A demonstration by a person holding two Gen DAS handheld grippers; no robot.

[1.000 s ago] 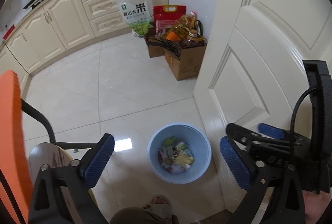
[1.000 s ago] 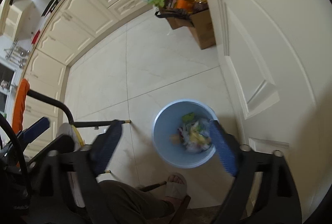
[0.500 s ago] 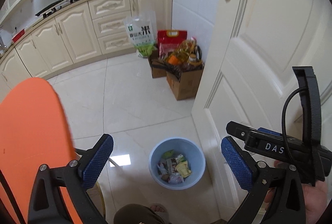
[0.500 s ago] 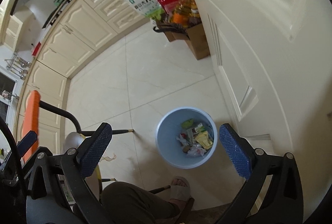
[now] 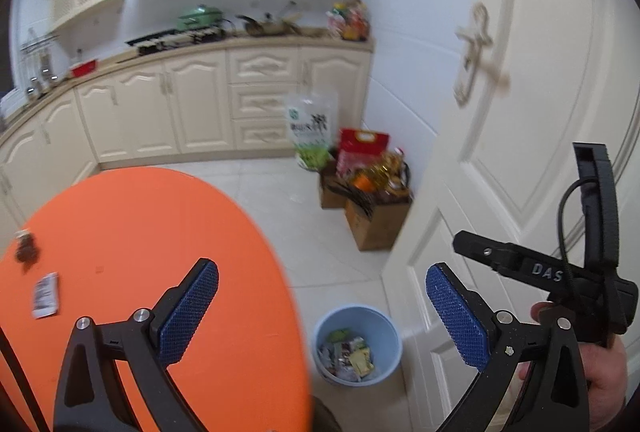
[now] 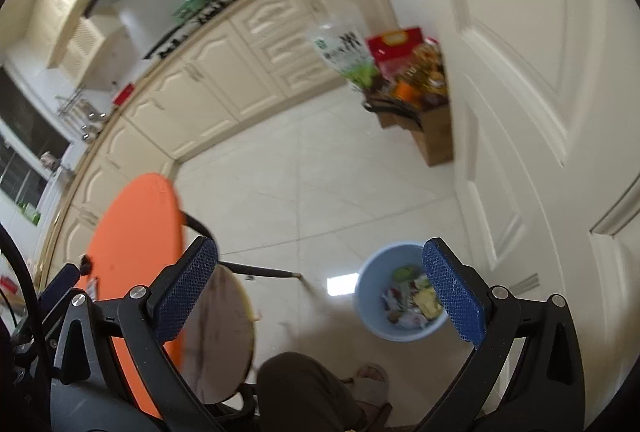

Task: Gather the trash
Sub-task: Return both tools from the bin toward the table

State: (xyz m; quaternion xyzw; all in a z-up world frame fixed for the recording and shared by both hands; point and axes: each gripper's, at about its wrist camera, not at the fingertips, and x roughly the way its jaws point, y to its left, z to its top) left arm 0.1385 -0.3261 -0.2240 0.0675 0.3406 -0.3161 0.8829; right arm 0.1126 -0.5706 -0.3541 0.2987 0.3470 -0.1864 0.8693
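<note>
A light blue bin (image 5: 356,344) with several wrappers in it stands on the floor by the white door; it also shows in the right wrist view (image 6: 400,296). A round orange table (image 5: 132,252) carries a small white wrapper (image 5: 45,295) and a dark scrap (image 5: 26,252) at its left edge. My left gripper (image 5: 322,312) is open and empty, high above the table's right edge and the bin. My right gripper (image 6: 320,296) is open and empty above the floor; it also shows at the right of the left wrist view (image 5: 540,272).
A white door (image 5: 520,112) stands right of the bin. Cardboard boxes (image 5: 376,220) with bottles and bags sit on the floor by the wall. Cream cabinets (image 5: 200,104) line the back. A round stool (image 6: 224,332) and my leg (image 6: 304,392) are beside the table.
Both grippers have risen and tilted up. The orange table top with its scraps has come into the left view, and the bin has dropped lower in both views.
</note>
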